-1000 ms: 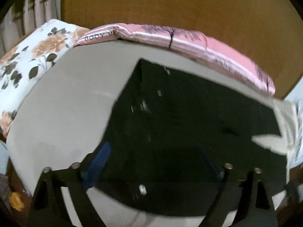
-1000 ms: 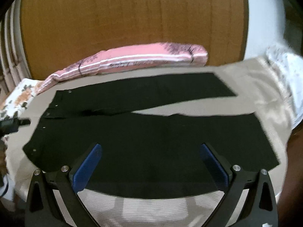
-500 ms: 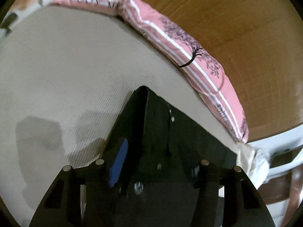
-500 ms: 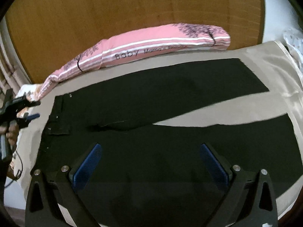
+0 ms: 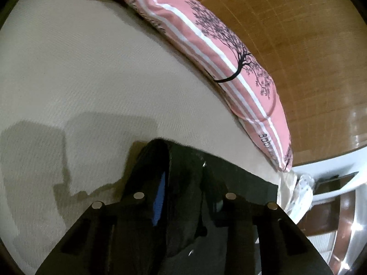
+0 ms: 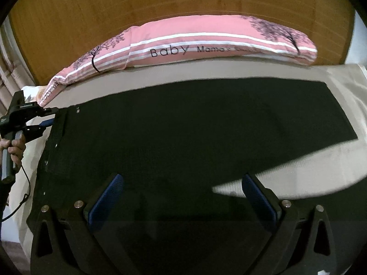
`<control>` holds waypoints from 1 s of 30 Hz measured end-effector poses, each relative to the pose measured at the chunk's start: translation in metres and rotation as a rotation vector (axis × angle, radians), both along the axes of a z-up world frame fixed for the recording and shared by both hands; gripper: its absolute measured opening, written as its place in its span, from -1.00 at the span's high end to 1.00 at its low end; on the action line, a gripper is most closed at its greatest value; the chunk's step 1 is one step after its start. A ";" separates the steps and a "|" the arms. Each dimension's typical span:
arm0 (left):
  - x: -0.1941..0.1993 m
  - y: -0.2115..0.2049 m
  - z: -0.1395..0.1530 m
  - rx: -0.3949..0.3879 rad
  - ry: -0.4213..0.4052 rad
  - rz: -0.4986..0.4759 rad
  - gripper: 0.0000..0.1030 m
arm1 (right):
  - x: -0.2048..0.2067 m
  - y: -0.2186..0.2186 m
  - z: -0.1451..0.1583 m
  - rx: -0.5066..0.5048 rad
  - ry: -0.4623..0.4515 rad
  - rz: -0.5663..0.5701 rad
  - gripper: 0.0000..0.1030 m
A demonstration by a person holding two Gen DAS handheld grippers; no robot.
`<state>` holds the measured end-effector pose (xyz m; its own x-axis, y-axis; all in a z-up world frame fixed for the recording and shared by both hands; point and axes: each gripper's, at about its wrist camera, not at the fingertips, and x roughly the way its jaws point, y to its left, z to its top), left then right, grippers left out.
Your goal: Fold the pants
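Black pants (image 6: 195, 142) lie spread on the beige bed (image 6: 298, 176), waistband at the left with small metal studs, legs running right. In the left wrist view my left gripper (image 5: 183, 183) is shut on the waistband corner of the pants (image 5: 240, 183), black cloth bunched between its fingers. It also shows in the right wrist view (image 6: 49, 116) at the far waist corner, held by a hand. My right gripper (image 6: 181, 197) is open, hovering over the near part of the pants with nothing between its blue pads (image 6: 107, 197).
A long pink striped pillow (image 6: 183, 45) lies along the back of the bed against a wooden headboard (image 6: 160, 0). White furniture and brown rails (image 5: 332, 194) stand past the bed's right end. A cable (image 6: 23, 197) hangs from the left gripper.
My left gripper has closed on the waist corner and drawn it toward the far leg. The near leg now lies closer to the far one. My right gripper has moved in over the pants.
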<state>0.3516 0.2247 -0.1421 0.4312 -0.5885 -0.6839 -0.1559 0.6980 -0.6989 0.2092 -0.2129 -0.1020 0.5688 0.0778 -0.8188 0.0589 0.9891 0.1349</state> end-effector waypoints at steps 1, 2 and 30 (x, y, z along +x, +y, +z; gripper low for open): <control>0.006 -0.003 -0.001 0.007 0.002 -0.002 0.39 | 0.008 -0.001 0.000 0.007 -0.002 0.012 -0.99; 0.011 -0.004 -0.003 0.009 0.003 -0.005 0.39 | 0.018 -0.004 0.001 0.018 -0.005 0.023 -0.99; -0.090 -0.019 0.085 -0.056 -0.468 0.195 0.86 | 0.268 0.003 -0.034 0.074 0.461 1.033 -0.46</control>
